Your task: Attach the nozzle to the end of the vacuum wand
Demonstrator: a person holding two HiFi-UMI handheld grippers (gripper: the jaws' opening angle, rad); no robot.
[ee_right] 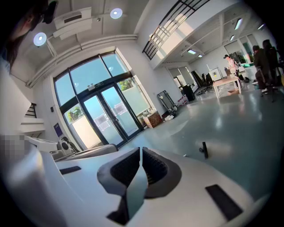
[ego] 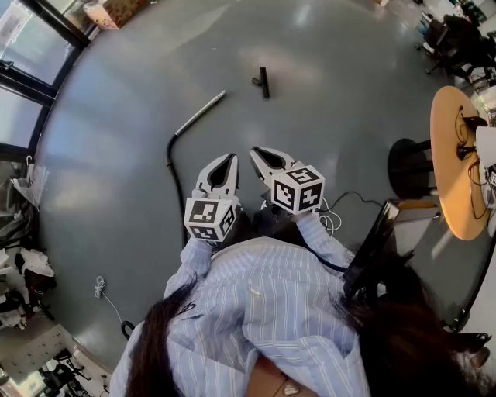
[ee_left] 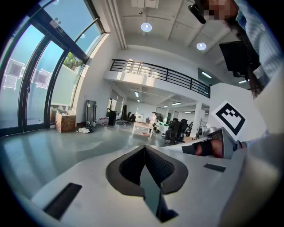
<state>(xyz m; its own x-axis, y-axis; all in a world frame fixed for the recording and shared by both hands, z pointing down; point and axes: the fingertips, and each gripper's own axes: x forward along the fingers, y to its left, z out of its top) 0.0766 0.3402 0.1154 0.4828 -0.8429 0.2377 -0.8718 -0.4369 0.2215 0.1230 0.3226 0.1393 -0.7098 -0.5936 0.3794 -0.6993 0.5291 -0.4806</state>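
On the grey floor ahead lies the vacuum wand [ego: 200, 112], a silver tube joined to a black hose [ego: 173, 174] that curves back toward me. The small black nozzle [ego: 263, 81] lies apart from it, farther off and to the right; it also shows in the right gripper view as the nozzle [ee_right: 204, 150]. My left gripper [ego: 229, 157] and right gripper [ego: 253, 151] are held side by side in front of my chest, well short of both parts. Both are shut with nothing between the jaws, as the left gripper [ee_left: 144, 148] and right gripper [ee_right: 140, 150] show in their own views.
A round wooden table [ego: 457, 163] with cables and a black stool [ego: 411, 167] stand at the right. Glass doors [ego: 31, 70] and a cardboard box [ego: 112, 11] line the far left. Bags and clutter [ego: 23, 271] sit at the near left; a white cable [ego: 332, 221] lies by my right side.
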